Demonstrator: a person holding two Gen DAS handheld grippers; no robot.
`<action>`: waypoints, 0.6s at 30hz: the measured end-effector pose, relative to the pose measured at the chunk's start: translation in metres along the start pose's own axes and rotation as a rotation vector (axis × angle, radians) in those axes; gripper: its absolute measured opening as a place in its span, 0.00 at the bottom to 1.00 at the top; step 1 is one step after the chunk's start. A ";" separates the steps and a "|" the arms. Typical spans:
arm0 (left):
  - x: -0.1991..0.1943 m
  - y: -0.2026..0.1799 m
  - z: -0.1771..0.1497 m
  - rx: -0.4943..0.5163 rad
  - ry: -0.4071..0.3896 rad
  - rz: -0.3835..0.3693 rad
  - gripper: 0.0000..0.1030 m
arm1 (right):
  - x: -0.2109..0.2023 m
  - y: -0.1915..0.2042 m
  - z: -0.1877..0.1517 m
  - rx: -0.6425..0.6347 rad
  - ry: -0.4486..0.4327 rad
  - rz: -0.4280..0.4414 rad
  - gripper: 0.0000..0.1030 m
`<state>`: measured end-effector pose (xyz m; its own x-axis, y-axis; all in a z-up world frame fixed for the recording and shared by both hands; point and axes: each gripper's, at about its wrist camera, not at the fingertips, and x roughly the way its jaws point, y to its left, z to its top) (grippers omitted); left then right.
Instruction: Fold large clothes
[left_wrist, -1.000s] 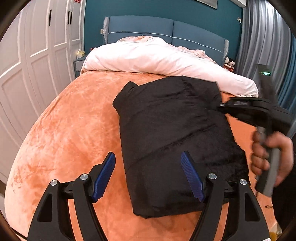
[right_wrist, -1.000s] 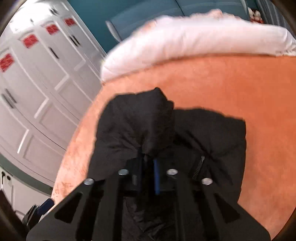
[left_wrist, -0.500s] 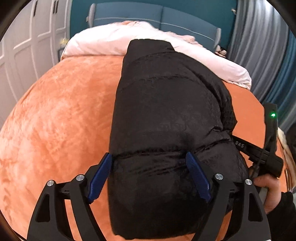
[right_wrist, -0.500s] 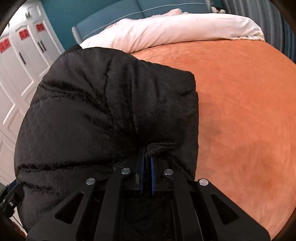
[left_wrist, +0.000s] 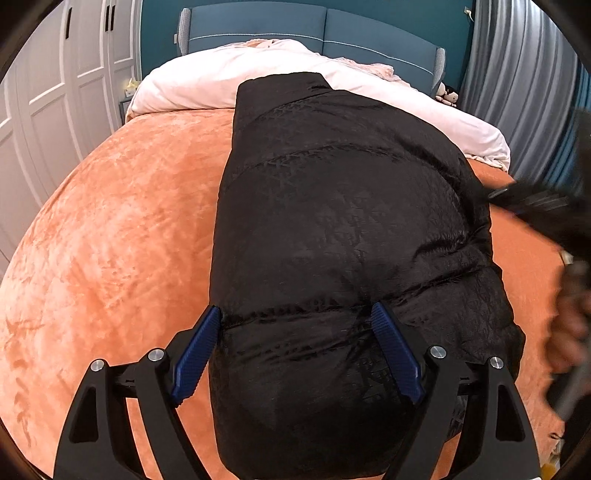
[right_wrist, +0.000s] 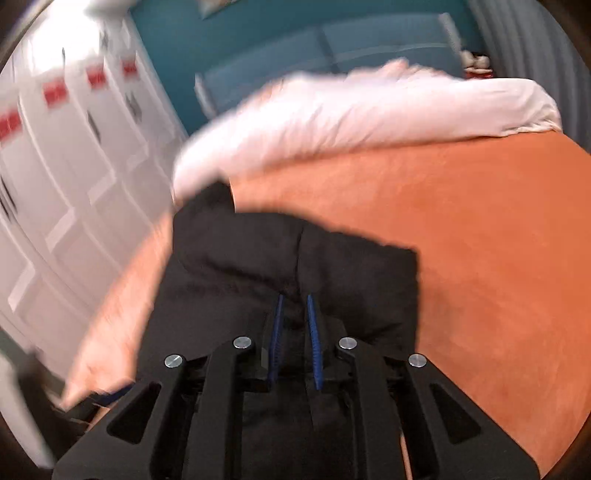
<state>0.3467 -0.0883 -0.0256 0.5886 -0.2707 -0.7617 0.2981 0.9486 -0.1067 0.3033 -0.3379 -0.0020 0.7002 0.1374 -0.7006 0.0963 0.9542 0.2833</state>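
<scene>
A black puffy jacket (left_wrist: 340, 236) lies folded into a long bundle on the orange bedspread (left_wrist: 110, 229). My left gripper (left_wrist: 295, 325) is open, its blue fingers standing on either side of the bundle's near end, above or against the fabric. My right gripper (right_wrist: 294, 306) has narrowly parted jaws with a fold of the black jacket (right_wrist: 295, 258) between the pads; this view is blurred. The right gripper and the hand holding it show blurred at the right edge of the left wrist view (left_wrist: 546, 214).
A white duvet (left_wrist: 229, 77) is bunched at the head of the bed before a blue headboard (left_wrist: 317, 26). White wardrobe doors (left_wrist: 51, 88) stand to the left, grey curtains (left_wrist: 524, 74) to the right. Bare orange bedspread (right_wrist: 480, 240) lies right of the jacket.
The jacket was folded over and now lies as a longer bundle under my left gripper. My right gripper, shut tight a moment ago, has its jaws slightly parted and is moving, blurred.
</scene>
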 end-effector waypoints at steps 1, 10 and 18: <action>0.000 0.000 0.000 0.001 -0.001 -0.002 0.79 | 0.023 -0.007 -0.011 0.018 0.042 0.015 0.09; 0.000 -0.009 0.010 0.018 0.014 0.044 0.78 | 0.012 -0.022 -0.015 0.119 0.044 0.030 0.13; -0.003 -0.016 0.008 0.028 0.017 0.065 0.78 | 0.012 -0.029 0.006 0.194 0.034 0.018 0.11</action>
<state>0.3461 -0.1043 -0.0166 0.5950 -0.2058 -0.7769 0.2810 0.9589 -0.0389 0.3129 -0.3652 -0.0143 0.6789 0.1659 -0.7152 0.2208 0.8829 0.4144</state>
